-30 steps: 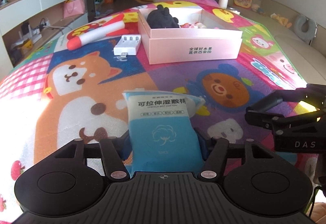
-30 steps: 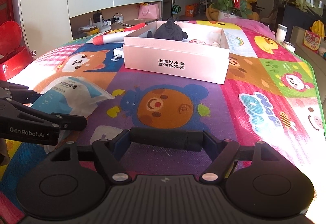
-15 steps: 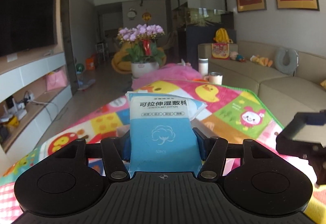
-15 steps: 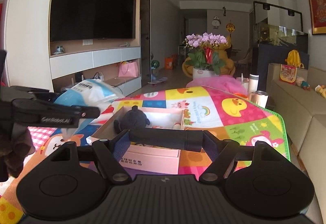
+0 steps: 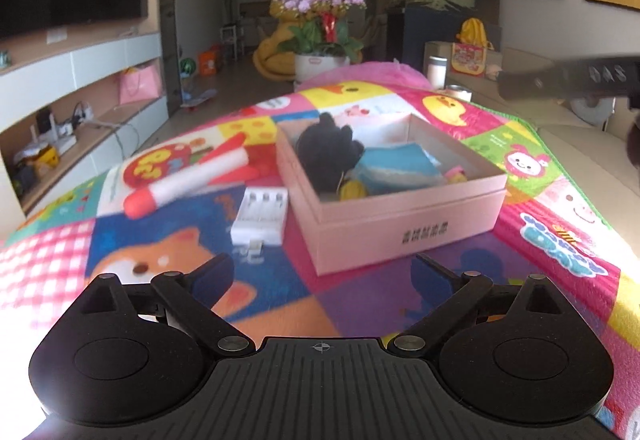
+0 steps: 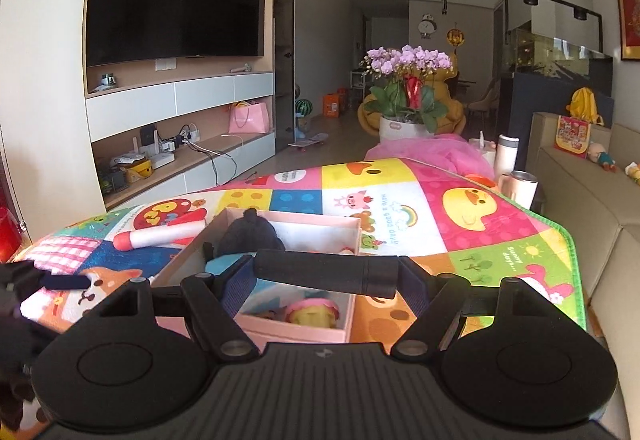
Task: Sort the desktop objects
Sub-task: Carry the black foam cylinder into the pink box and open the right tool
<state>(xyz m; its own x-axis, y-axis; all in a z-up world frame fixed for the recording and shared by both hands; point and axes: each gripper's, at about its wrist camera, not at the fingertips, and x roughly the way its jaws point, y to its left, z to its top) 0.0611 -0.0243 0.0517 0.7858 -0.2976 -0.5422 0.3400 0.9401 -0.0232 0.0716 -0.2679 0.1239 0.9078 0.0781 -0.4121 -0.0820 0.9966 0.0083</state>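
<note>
Gone from the left gripper point(image 5: 322, 276) is the blue wipes packet point(image 5: 394, 169), pinched there a second ago; its jaws have just been opening and now stand spread with nothing between them. The packet lies inside the pink box point(image 5: 400, 217) on the cartoon mat point(image 5: 372, 300), resting against the black plush toy point(image 5: 328, 153).

The right gripper point(image 6: 326, 276) pinches a black cylinder point(image 6: 326, 272) crosswise, its long axis running level from one finger to the other, above the box.

Only the left wrist view shows the white battery charger point(image 5: 262, 215) just left of the box, and the right gripper's tip blurred at the upper right. Only the right wrist view shows a pink-and-yellow toy point(image 6: 314, 314) in the box's near corner. Both show the red-tipped white marker toy point(image 5: 188, 185) lying beyond the charger, red tip towards the left.
</note>
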